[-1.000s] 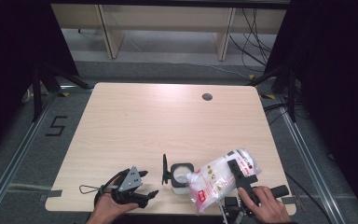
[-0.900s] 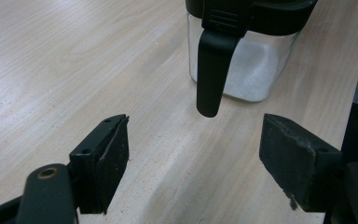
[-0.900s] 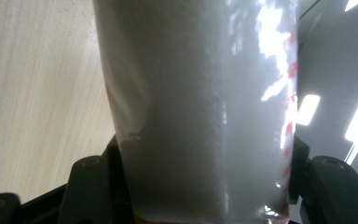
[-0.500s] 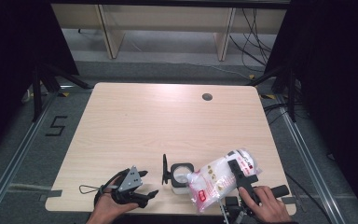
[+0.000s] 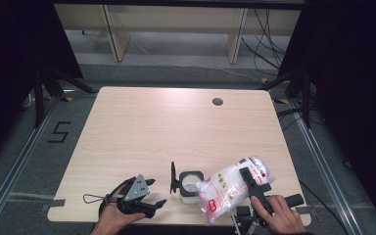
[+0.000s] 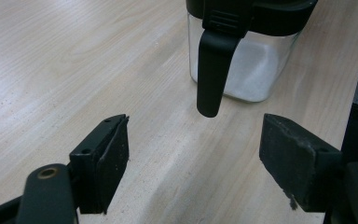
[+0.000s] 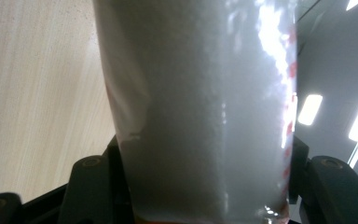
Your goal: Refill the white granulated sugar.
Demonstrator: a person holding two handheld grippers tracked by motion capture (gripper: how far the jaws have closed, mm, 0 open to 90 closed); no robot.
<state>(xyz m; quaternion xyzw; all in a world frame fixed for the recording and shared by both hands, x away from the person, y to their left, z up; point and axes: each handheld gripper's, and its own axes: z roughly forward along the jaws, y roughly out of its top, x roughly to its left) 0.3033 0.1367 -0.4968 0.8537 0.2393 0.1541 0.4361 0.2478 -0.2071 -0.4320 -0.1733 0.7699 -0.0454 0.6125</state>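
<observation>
Right gripper (image 5: 248, 177) pinching the bag (image 5: 230, 188) of white powder, tipped over the jar (image 5: 191, 183) at lower centre of the desk (image 5: 176, 127), likely to pour in. Left gripper (image 5: 154, 193) spread, empty, facing the jar (lid flipped up, probably ready to steady it).

Overall light: the high view has a brightly lit table (image 5: 142, 137) ringed by near-black surroundings.
Source: overhead; ceiling lamps mirror as white patches at the right edge of the right gripper view.
Glare: a pale sheen on the table's far half; bright streaks on the bag (image 7: 200, 112).
Shadows: short and soft beside the container (image 6: 242, 51).
Focus: the left gripper view is sharp on the wood grain; its near jaws are slightly soft.
Blur: the bag is hazy at close range.
</observation>
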